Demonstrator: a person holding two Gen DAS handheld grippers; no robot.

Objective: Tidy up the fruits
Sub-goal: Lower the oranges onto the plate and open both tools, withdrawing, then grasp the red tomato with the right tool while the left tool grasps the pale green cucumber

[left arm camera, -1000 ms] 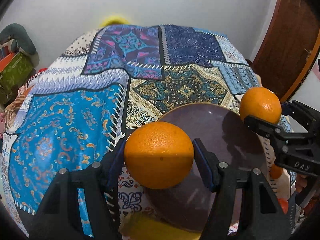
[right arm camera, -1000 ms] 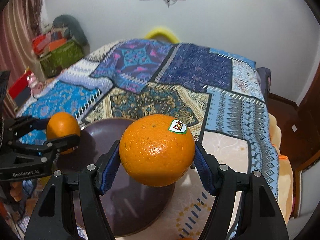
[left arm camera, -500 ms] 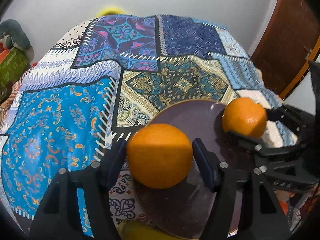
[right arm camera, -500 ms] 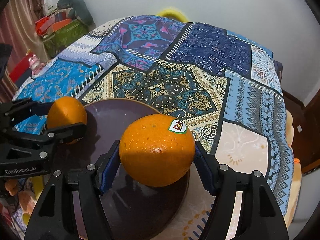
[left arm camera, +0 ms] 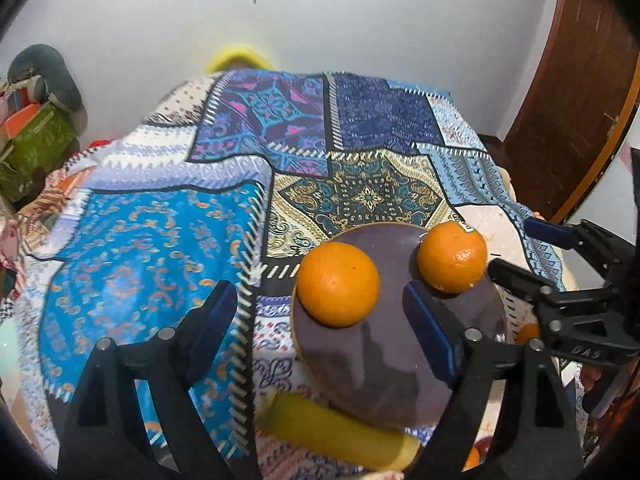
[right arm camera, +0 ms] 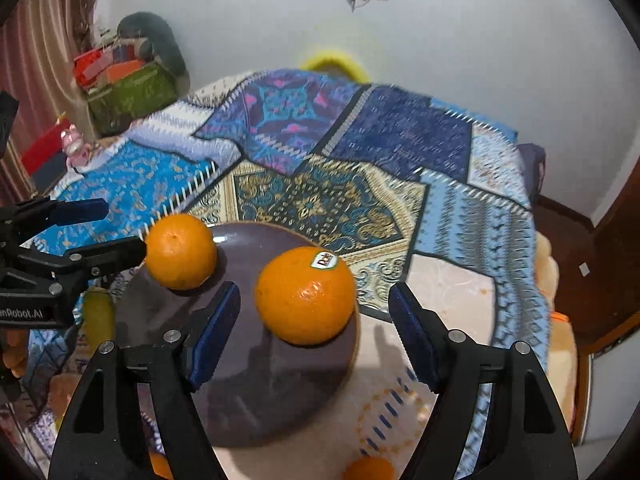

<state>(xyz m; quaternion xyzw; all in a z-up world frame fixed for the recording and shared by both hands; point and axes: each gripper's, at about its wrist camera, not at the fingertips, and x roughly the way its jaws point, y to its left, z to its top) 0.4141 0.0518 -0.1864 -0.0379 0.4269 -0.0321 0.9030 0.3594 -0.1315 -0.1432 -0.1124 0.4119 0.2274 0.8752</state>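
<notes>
Glossy dark plate point(left arm camera: 400, 380), dimpled waxy-looking oranges point(left arm camera: 338, 284), patterned cloth point(left arm camera: 132, 248), possibly quilted.

A patchwork bedspread point(left arm camera: 168, 248) lies below a white wall point(right arm camera: 440, 60).

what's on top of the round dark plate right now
Two oranges: a plain orange and an orange with a sticker rest apart on the round dark plate. The black gripper arms cover the plate's near part.

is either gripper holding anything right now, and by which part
Nothing is held. Both the left gripper and right gripper have just been opening; their pads stand clear of the two oranges on the plate.
</notes>
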